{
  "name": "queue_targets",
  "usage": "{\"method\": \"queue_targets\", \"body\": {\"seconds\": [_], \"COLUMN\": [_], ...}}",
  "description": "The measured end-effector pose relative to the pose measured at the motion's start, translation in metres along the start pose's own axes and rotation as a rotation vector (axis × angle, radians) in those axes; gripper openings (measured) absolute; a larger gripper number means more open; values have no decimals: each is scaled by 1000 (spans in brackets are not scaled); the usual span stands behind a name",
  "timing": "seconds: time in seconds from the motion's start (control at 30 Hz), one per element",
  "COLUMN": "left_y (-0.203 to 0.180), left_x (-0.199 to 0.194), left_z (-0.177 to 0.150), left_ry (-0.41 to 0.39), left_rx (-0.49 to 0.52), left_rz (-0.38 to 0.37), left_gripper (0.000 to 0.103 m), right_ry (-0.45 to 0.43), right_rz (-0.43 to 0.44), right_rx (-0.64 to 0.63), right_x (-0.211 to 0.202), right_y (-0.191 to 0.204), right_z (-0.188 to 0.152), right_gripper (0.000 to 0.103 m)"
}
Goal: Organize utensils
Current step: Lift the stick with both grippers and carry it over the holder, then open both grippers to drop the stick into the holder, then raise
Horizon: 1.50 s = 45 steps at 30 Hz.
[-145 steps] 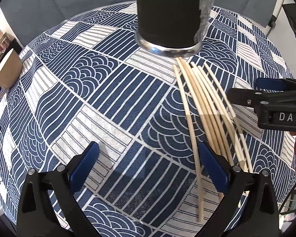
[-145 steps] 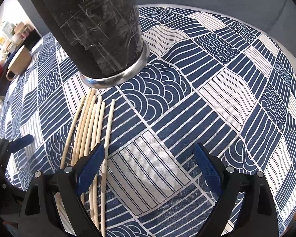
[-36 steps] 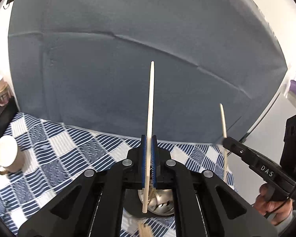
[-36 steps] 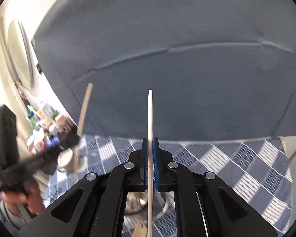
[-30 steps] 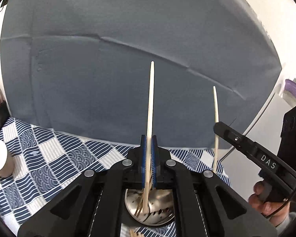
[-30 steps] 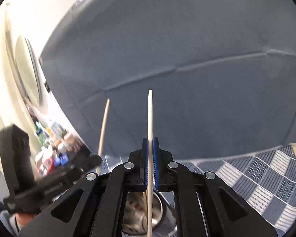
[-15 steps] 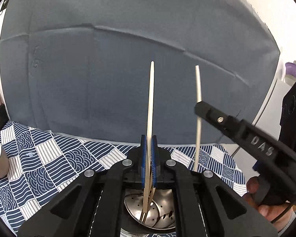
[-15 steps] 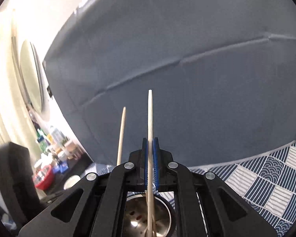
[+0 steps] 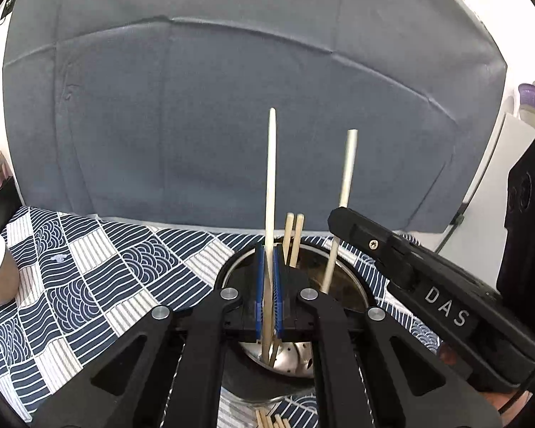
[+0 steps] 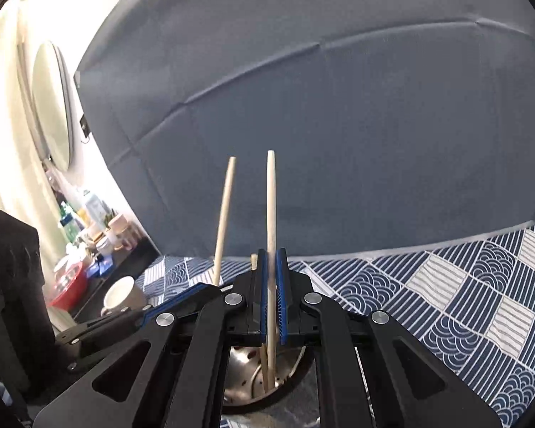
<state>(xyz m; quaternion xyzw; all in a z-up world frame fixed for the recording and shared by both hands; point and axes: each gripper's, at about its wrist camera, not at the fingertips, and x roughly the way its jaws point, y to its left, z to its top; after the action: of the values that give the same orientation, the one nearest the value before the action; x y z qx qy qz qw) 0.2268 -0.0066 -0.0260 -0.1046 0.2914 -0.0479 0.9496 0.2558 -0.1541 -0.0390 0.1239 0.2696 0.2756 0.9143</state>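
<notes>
Bamboo-coloured, one pale chopstick (image 9: pixel 270 192) is standing upright at the centre of the left wrist view, with the left gripper (image 9: pixel 267 299) pinching it over the round steel utensil holder (image 9: pixel 353 285); two more stick ends (image 9: pixel 293 239) are poking up inside. At right, the right gripper (image 9: pixel 342 219) is holding a second chopstick (image 9: pixel 346 174).

Centre frame in the right wrist view, that gripper (image 10: pixel 273 299) is clamping its stick (image 10: pixel 271 214) above the holder (image 10: pixel 285 367) on the blue-and-white patterned surface (image 10: pixel 446 285).

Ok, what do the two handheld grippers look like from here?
Both are matte black plastic with silver screws and blue pads. The left gripper shows angular cut-out arms; the right gripper matches it, and in the left wrist view its side reads "DAS" in white, with a thin black cable behind.
</notes>
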Motion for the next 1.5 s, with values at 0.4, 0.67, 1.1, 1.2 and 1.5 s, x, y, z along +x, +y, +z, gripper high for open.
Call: {"method": "queue_targets", "body": {"seconds": [0.4,0.67,1.1,1.2,1.5], "left_y": [7,17,32,34,38], "left_x": [-26,-44,-51,-50,-45], "left_z": [4,3,-41,-55,-103], "left_ry": [-64,-100,13,51,190], "left_rx": [-41,-70,-42,-38,-17], "left_rz": [43,114,166,172,214], "left_gripper": [29,74,95,95,95], "right_ry": [-61,-130,24,65,179], "right_rz": [-38,-85,-119,-144,-184], "right_rx": [72,158,323,352,366], "right_x": [-31,-57,-70,-69,-66], "right_y": [-6,-15,-53,-61,-72], "right_z": [12,25,-18,-36,-79], "right_gripper": [48,82,87,87,87]}}
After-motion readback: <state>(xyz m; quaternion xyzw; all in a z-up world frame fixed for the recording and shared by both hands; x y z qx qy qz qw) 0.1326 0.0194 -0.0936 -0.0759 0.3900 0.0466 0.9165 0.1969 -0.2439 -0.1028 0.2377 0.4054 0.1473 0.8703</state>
